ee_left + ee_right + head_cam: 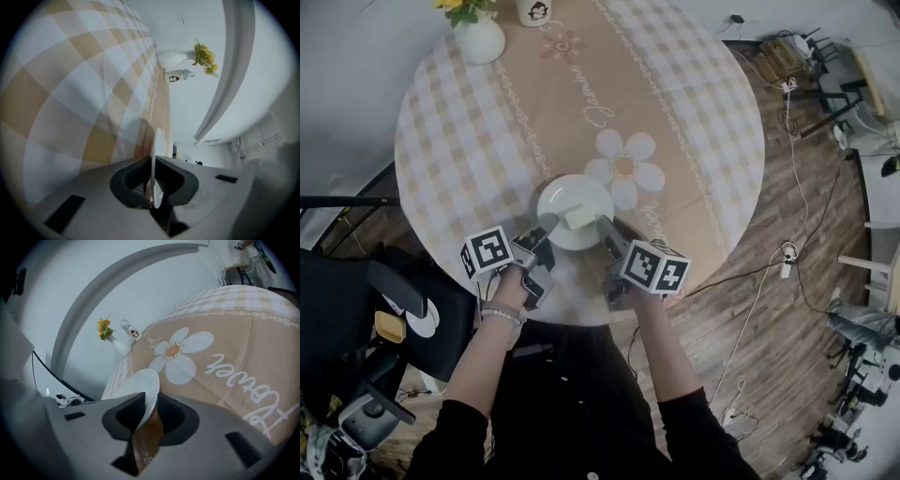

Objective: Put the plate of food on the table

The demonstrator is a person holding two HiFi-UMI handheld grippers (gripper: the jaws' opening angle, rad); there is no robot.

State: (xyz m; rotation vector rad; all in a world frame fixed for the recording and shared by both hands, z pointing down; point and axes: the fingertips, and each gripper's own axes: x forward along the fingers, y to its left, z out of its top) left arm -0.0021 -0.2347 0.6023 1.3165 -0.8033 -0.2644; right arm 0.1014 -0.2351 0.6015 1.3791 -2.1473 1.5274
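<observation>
A white plate (563, 201) carrying a pale piece of food (578, 217) lies on the round checked table (459, 159), near its front edge on the tan flower runner. My left gripper (547, 223) is shut on the plate's left rim. In the left gripper view the plate (157, 140) shows edge-on, pinched between the pads (136, 180). My right gripper (605, 226) sits at the right rim. In the right gripper view the plate (138, 385) lies against one pad, and cloth shows in a gap beside the other, so this gripper (149, 416) is open.
A white vase of yellow flowers (479, 37) and a mug (535, 10) stand at the table's far side. A black chair (356, 309) stands to the left on the floor. Cables (787, 253) trail over the wooden floor at the right.
</observation>
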